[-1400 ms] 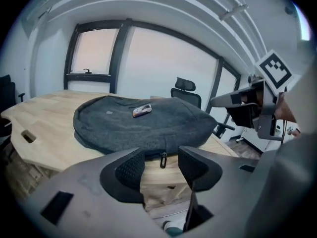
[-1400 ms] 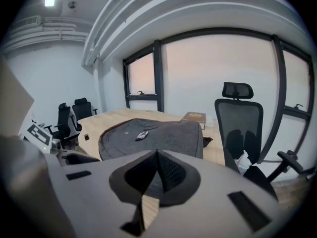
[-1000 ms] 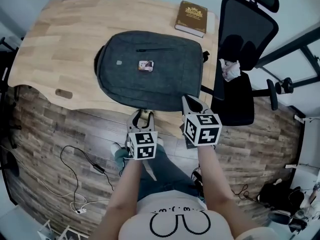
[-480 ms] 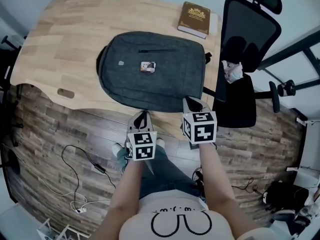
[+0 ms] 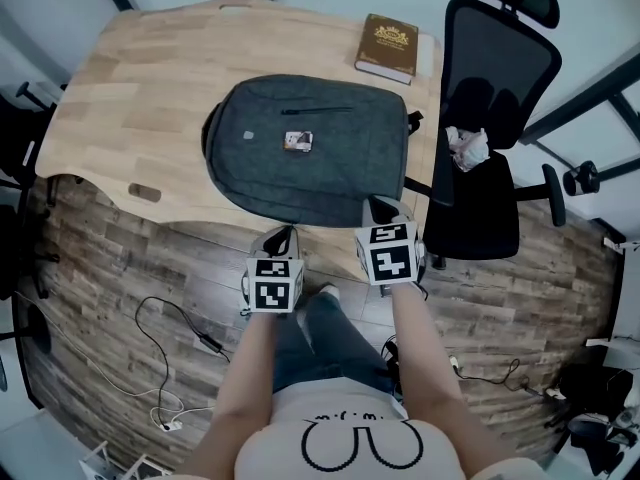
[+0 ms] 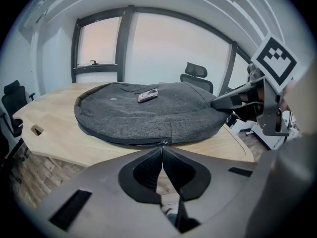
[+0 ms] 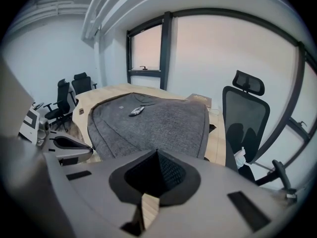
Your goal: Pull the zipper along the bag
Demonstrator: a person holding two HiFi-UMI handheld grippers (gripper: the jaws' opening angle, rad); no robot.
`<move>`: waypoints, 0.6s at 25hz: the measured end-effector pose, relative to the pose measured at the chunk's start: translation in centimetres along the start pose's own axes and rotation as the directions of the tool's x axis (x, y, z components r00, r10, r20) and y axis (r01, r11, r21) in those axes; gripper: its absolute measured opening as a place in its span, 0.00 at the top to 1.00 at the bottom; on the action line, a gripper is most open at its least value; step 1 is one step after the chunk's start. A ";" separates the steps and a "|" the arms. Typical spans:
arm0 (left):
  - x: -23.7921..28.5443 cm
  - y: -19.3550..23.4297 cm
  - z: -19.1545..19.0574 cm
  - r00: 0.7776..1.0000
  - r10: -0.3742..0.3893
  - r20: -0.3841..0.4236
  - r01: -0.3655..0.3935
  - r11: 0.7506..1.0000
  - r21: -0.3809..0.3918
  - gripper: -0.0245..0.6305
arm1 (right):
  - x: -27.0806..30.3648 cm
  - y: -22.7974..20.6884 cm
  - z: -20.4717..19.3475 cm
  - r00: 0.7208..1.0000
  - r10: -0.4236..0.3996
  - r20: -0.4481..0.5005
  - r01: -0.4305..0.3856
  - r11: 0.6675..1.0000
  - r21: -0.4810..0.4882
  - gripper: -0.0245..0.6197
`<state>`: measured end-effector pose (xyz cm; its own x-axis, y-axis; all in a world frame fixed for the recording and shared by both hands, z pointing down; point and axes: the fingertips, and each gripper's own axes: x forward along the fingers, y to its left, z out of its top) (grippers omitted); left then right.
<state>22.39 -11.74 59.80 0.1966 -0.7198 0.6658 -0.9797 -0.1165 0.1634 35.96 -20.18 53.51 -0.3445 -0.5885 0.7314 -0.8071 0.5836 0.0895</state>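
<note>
A dark grey backpack [image 5: 310, 148] lies flat on the wooden table [image 5: 130, 118], its zipper running along the near edge. My left gripper [image 5: 285, 233] is at that edge, its jaws pressed together. In the left gripper view the small metal zipper pull [image 6: 164, 142] sits right at the tips of the left gripper [image 6: 162, 148], pinched there. My right gripper [image 5: 381, 204] is shut and empty, over the bag's near right corner. In the right gripper view the backpack [image 7: 153, 118] spreads out beyond the tips of the right gripper [image 7: 157, 151].
A small flat object [image 5: 297, 141] rests on top of the bag. A brown book [image 5: 386, 48] lies at the table's far right corner. A black office chair [image 5: 480, 118] stands close on the right. Cables [image 5: 170, 358] trail on the wooden floor at the left.
The left gripper's jaws, open a second ago at the bag's near edge, have closed. Both grippers stay at the bag's edge; the head view has shifted a little.
</note>
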 end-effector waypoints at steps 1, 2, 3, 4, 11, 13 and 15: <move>-0.1 0.1 -0.1 1.000 -0.003 -0.011 0.004 1.000 0.013 0.93 | 0.0 0.0 0.0 1.000 -0.002 0.000 0.002 1.000 0.000 0.88; -0.2 0.3 -0.2 1.000 -0.004 -0.025 0.005 1.000 0.029 0.93 | 0.0 0.0 0.0 1.000 -0.006 0.000 0.006 1.000 -0.003 0.88; -0.3 0.7 -0.4 0.999 -0.002 -0.038 0.004 0.999 0.047 0.93 | 0.1 0.1 0.0 1.000 -0.010 -0.001 0.010 1.000 -0.008 0.88; -0.5 1.2 -0.5 0.999 0.002 -0.049 0.001 0.998 0.061 0.93 | 0.1 0.1 -0.1 1.000 -0.015 0.000 0.015 1.000 -0.013 0.88; -1.3 7.1 -0.8 0.996 0.026 -0.089 -0.018 0.995 0.096 0.93 | 0.2 0.0 -0.1 0.998 -0.057 -0.010 0.057 0.998 -0.017 0.88; -1.3 8.7 -0.9 0.995 0.029 -0.099 -0.015 0.990 0.138 0.93 | 0.2 -0.1 -0.2 0.996 -0.084 -0.025 0.083 0.996 -0.016 0.88; -1.3 10.3 -0.8 0.994 0.017 -0.104 -0.001 0.987 0.160 0.93 | 0.3 -0.2 -0.2 0.992 -0.119 -0.044 0.119 0.993 -0.019 0.88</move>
<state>12.13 -11.46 61.25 0.1827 -0.6467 0.7405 -0.9735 -0.2242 0.0444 36.09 -20.31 53.86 -0.2242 -0.6288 0.7446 -0.8330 0.5201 0.1884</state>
